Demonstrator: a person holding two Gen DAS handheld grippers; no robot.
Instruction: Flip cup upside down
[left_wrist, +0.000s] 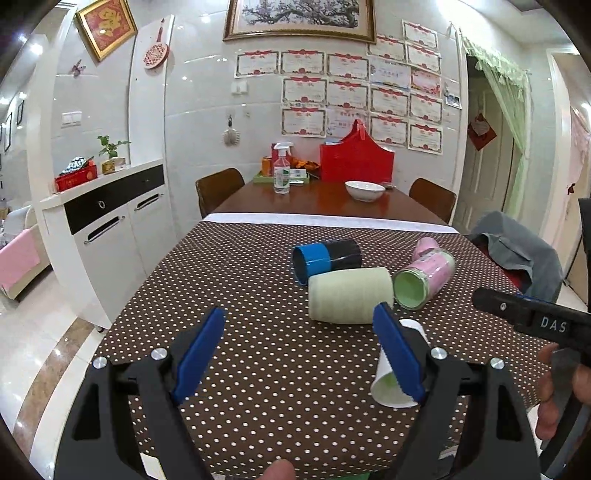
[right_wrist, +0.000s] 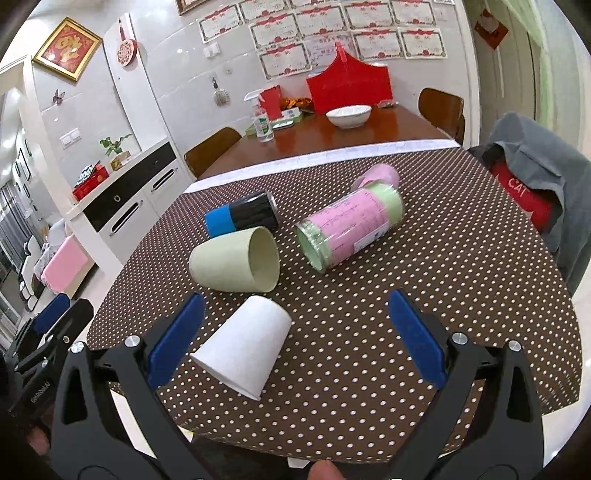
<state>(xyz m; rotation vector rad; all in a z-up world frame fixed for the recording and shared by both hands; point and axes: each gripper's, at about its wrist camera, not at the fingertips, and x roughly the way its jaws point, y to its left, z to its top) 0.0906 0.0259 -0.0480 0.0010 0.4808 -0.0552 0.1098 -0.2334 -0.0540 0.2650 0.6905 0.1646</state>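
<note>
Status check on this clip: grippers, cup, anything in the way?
Left gripper open, empty. Right gripper open, empty. White paper cup on its side between the right fingers, unflipped. Pale green cup lies just beyond, apart.

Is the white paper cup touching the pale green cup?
Apart. In the right wrist view, dotted tablecloth shows plainly between the white paper cup and the pale green cup, both lying on their sides.

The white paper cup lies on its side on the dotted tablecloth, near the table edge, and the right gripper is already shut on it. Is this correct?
Not quite. The white paper cup does lie on its side on the dotted tablecloth near the table edge, but the right gripper is open, not shut on it. The right wrist view shows its fingers spread wide, with the cup near the left one.
</note>
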